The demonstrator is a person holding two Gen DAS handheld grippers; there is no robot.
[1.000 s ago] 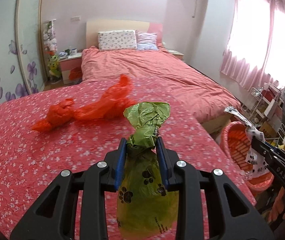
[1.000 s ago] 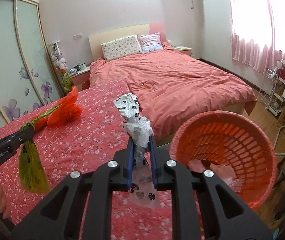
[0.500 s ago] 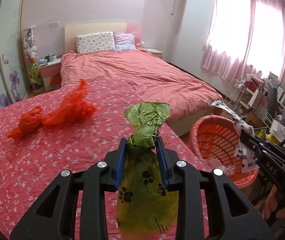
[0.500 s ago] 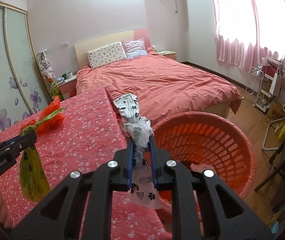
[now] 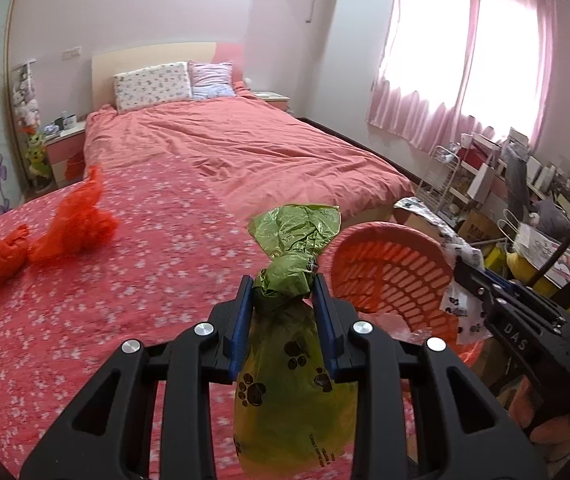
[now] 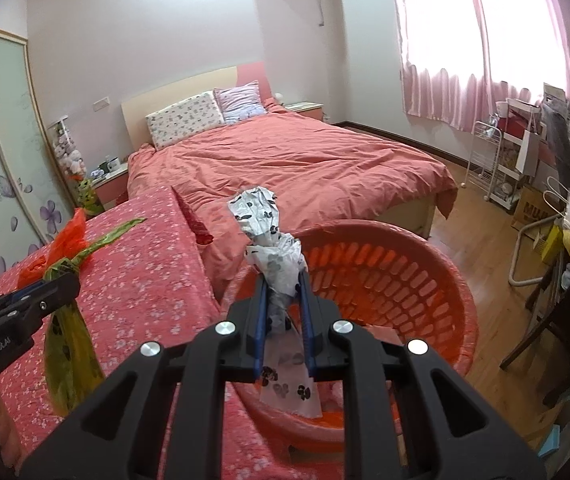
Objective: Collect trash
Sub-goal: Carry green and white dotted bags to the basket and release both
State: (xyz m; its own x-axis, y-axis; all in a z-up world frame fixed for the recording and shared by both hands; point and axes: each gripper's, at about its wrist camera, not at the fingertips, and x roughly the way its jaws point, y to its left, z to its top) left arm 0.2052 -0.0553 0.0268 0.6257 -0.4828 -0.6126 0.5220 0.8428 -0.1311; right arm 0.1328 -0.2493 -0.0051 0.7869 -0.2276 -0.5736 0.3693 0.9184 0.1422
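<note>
My left gripper (image 5: 283, 284) is shut on the knotted neck of a green paw-print trash bag (image 5: 293, 400), which hangs above the flowered red bedspread (image 5: 85, 340). My right gripper (image 6: 281, 280) is shut on a white paw-print trash bag (image 6: 281, 264) and holds it over the near rim of the orange laundry-style basket (image 6: 425, 280). The basket also shows in the left wrist view (image 5: 385, 264), to the right of the green bag. Two tied red-orange bags (image 5: 77, 220) (image 5: 5, 256) lie on the bedspread at the left.
A large bed with a salmon duvet (image 5: 245, 152) fills the middle of the room. Shelves and clutter (image 6: 533, 168) stand along the right wall under pink curtains. A chair frame (image 6: 557, 300) stands right of the basket. A wardrobe with flower decals (image 6: 5, 160) is at the left.
Both grippers have moved right, towards the basket. The white bag now hangs over the basket's near rim, and the green bag has come close to the basket's left side.
</note>
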